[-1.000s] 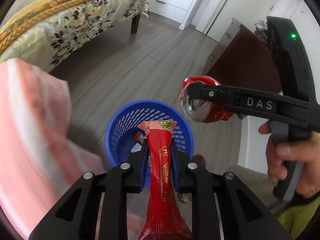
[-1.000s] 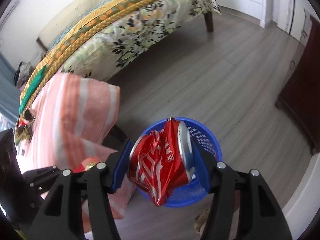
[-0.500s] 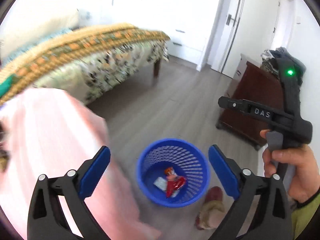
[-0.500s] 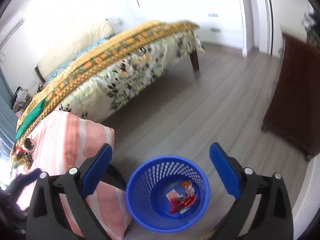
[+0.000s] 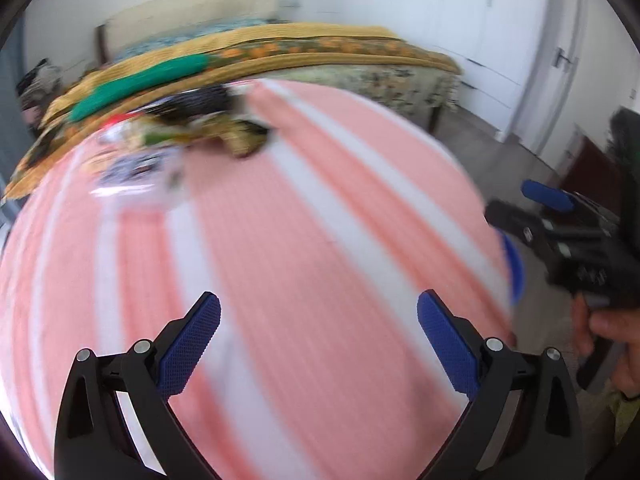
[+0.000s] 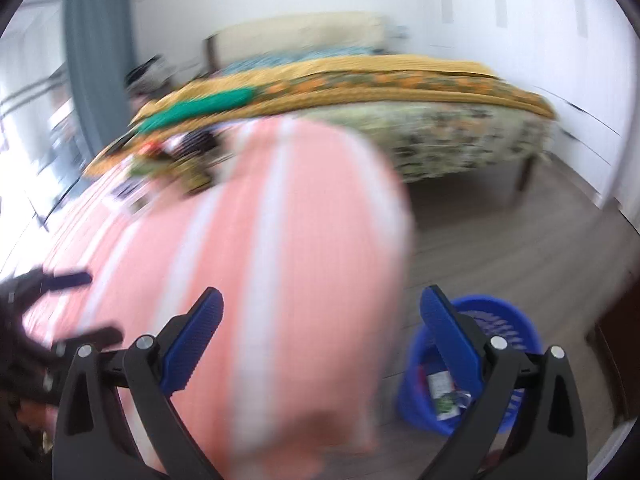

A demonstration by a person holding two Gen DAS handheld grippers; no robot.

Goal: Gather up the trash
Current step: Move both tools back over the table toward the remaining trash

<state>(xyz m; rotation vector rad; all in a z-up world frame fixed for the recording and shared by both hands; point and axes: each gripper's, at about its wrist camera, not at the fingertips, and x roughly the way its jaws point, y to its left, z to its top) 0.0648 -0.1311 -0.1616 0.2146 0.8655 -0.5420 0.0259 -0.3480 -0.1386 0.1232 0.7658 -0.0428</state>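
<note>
Over the striped desk (image 5: pixel 320 240), both my left gripper (image 5: pixel 318 322) and right gripper (image 6: pixel 320 320) gape wide, empty; remaining litter (image 5: pixel 168 140) looks light, crinkly, so I'd pinch edges.

Ahead of me the pink striped cloth (image 5: pixel 304 240) is bare and open; blurred clutter (image 5: pixel 192 128) blocks its far end. Blue basket (image 6: pixel 500 360) stands on open floor (image 6: pixel 520 248) beside it.
</note>
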